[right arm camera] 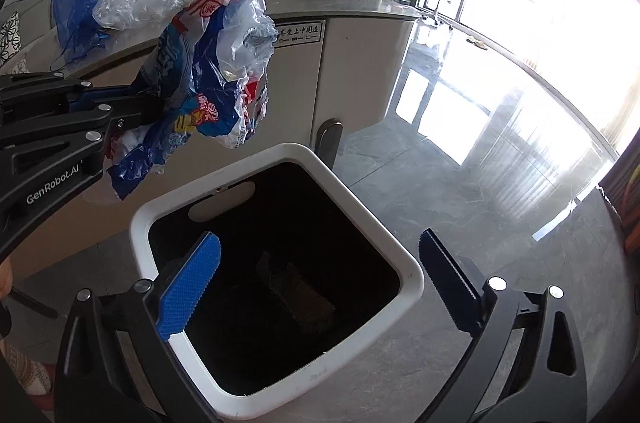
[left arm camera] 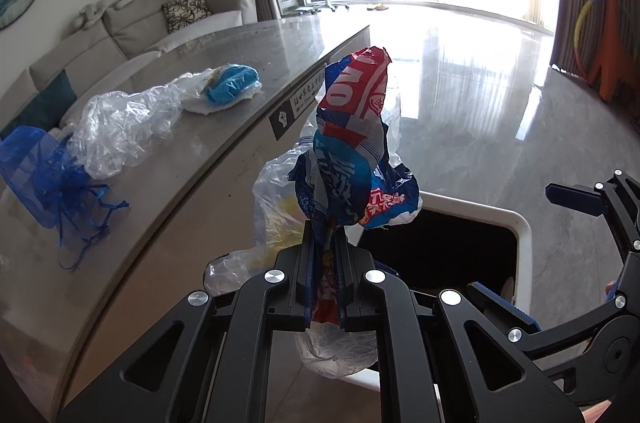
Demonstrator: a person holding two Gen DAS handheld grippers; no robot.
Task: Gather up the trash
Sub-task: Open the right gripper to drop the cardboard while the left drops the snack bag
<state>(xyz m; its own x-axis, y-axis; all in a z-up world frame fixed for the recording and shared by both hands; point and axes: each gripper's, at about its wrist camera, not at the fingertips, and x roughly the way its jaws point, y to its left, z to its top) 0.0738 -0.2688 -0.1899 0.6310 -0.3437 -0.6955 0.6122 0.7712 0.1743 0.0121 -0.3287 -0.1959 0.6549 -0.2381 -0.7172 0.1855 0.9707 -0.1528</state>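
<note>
Jaws of the left gripper [left arm camera: 323, 263] are pinched narrow on a crumpled bundle of wrappers [left arm camera: 352, 151] — red, blue and white printed plastic with a clear bag caught in it — which stands up from the pads and hangs in the air just beside the open bin [right arm camera: 412, 279]. Its blue pads are mostly buried in the plastic. The right gripper [right arm camera: 320, 283] stands wide with nothing between its blue pads [right arm camera: 188, 287], poised over the bin's white rim; the inside is dark, with a brownish scrap lying at the bottom.

Beside the bin rises a pale cabinet with a label [right arm camera: 298, 32] on its side and a grey stone countertop [left arm camera: 240, 39]. On that top lie more scraps: a blue mesh bag [left arm camera: 44, 175], a clear crumpled plastic bag [left arm camera: 128, 127] touching it, and farther along a blue wad in white plastic [left arm camera: 230, 89].

Beyond is a pale sofa [left arm camera: 132, 35] with a patterned cushion — then glossy grey floor tiles [left arm camera: 460, 127] running to bright windows.
</note>
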